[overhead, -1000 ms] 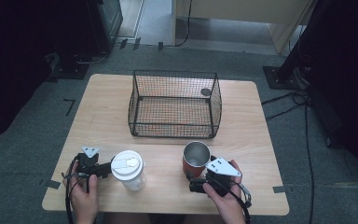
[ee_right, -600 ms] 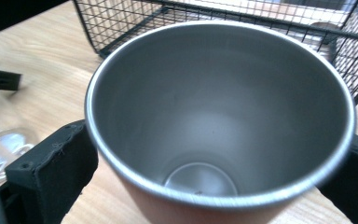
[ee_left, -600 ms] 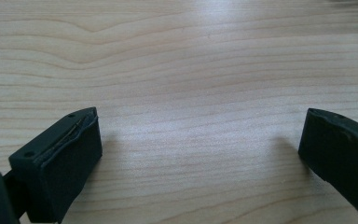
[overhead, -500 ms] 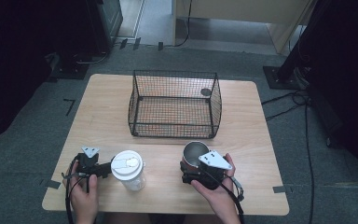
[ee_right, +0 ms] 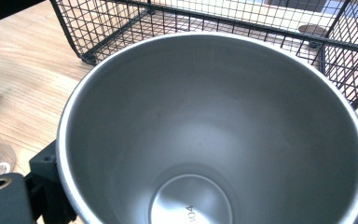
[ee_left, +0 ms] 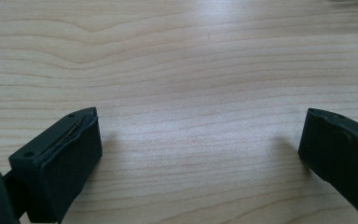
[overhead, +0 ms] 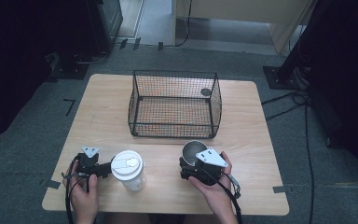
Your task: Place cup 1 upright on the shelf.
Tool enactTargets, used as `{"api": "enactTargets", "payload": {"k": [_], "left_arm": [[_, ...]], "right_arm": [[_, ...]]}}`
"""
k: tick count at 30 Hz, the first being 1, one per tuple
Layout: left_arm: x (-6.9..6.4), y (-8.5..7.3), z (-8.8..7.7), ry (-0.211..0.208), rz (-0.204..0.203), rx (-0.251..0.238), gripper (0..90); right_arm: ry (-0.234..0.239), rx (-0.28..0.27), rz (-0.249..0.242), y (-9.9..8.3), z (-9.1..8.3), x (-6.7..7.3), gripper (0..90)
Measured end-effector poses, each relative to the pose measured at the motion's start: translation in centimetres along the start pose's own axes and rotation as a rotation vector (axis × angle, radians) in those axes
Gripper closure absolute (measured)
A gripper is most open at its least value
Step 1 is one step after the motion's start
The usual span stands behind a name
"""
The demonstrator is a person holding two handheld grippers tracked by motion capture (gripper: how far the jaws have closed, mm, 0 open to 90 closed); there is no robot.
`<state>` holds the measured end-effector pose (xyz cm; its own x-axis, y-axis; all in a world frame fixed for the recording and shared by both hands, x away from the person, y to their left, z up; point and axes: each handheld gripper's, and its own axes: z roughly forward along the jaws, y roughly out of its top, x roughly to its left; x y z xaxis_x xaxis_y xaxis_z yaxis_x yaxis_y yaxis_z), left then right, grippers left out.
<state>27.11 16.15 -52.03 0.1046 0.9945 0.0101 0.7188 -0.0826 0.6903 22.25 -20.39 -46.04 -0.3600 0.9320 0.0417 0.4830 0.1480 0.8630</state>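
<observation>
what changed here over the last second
The right hand-held gripper moved left up to the steel cup; its jaws have just been closing, with the cup between them. The left hand-held gripper, white lidded cup and wire basket stayed put.

Pale wood, black wire, bare steel.

Light wood-grain table (overhead: 256, 116) with darker wavy streaks; black square-mesh wire basket (overhead: 175, 103) at centre; dull silver steel cup (ee_right: 214, 135), plain grey inside, lower right; white lidded cup (overhead: 128, 169) lower left; black grippers, left (ee_left: 200, 154) and right (overhead: 192, 169), the right topped by a pale grey plate.
</observation>
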Motion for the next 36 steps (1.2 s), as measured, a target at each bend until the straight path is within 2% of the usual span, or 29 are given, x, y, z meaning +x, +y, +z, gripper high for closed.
{"api": "enactTargets", "payload": {"k": [3, 11, 24, 27, 32, 36], "left_arm": [[0.0, 0.0, 0.0, 0.0, 0.0, 0.0, 0.1], [0.0, 0.0, 0.0, 0.0, 0.0, 0.0, 0.1], [0.0, 0.0, 0.0, 0.0, 0.0, 0.0, 0.1], [0.0, 0.0, 0.0, 0.001, 0.0, 0.0, 0.1], [0.0, 0.0, 0.0, 0.0, -0.002, -0.001, 0.1], [0.0, 0.0, 0.0, 0.0, -0.004, -0.003, 0.1]], "right_arm": [[0.015, -0.005, 0.012, 0.2, -0.1, 0.0, 7.4], [0.019, -0.029, 0.023, 0.8, -0.4, 0.0, 7.4], [0.021, -0.133, 0.015, 2.7, -1.3, 0.3, 7.4], [0.011, -0.166, 0.006, 3.2, -1.5, 0.4, 7.4], [0.003, -0.224, 0.021, 4.1, -1.7, 0.3, 7.4], [-0.02, -0.318, -0.005, 4.3, -1.6, 0.4, 7.4]]}}
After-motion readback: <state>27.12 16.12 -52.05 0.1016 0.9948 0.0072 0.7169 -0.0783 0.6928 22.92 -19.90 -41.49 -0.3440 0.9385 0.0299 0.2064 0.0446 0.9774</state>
